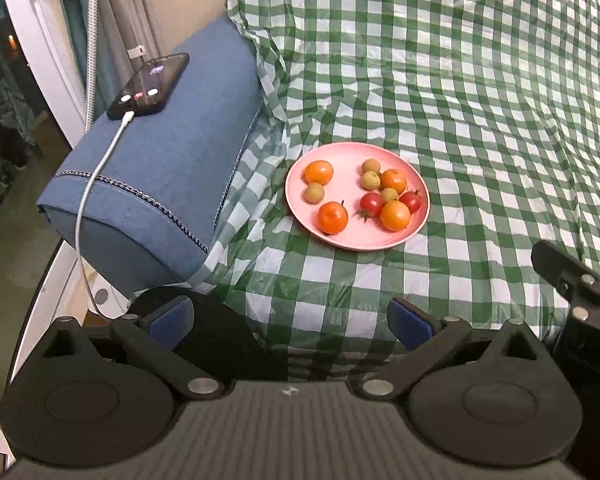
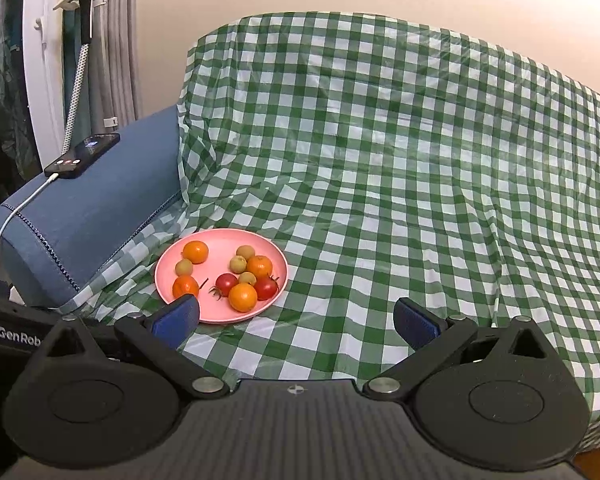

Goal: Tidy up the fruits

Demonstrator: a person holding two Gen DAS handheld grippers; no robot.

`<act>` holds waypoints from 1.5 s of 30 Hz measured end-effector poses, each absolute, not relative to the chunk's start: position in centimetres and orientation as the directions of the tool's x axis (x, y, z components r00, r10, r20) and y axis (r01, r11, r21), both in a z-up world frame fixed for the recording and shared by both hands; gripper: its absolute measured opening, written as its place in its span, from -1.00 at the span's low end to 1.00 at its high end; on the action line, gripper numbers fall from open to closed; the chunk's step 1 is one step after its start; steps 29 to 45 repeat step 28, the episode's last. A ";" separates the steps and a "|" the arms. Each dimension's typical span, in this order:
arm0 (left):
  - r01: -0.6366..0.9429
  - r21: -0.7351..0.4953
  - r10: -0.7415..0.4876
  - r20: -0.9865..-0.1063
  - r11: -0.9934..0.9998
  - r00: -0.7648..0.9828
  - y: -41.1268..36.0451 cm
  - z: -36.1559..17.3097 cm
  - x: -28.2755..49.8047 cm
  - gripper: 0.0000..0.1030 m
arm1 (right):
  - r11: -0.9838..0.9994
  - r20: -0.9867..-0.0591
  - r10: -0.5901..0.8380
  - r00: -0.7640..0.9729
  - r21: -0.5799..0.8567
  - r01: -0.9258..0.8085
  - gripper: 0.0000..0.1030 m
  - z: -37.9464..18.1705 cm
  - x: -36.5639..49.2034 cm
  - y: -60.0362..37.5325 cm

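Note:
A pink plate lies on the green checked cloth and holds several fruits: small oranges, two red cherry tomatoes and several small greenish-yellow fruits. The same plate shows in the right wrist view, with oranges and tomatoes. My left gripper is open and empty, held back from the plate's near edge. My right gripper is open and empty, near the plate's near right; its left fingertip overlaps the plate's front edge in view.
A blue sofa armrest stands left of the plate, with a black phone on a white charging cable on top. The checked cloth covers the seat and backrest. The other gripper's body shows at the right edge.

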State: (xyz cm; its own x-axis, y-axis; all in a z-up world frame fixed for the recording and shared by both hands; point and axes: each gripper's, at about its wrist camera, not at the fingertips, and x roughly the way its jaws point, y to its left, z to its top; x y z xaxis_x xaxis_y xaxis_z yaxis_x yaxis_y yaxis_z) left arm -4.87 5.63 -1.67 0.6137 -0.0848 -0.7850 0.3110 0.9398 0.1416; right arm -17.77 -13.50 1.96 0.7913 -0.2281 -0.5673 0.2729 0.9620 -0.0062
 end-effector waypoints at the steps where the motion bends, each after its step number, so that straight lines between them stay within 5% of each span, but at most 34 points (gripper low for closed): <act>1: 0.312 0.138 -0.087 -0.787 0.940 0.611 5.7 -1.8 -4.8 1.00 | 0.963 -0.568 -0.227 0.792 -0.007 0.271 0.99 1.9 -17.7 -13.5; 45: 0.287 0.154 -0.073 -0.759 0.945 0.647 5.9 -1.5 -4.8 1.00 | 0.969 -0.576 -0.203 0.792 -0.002 0.247 0.99 1.6 -16.9 -13.4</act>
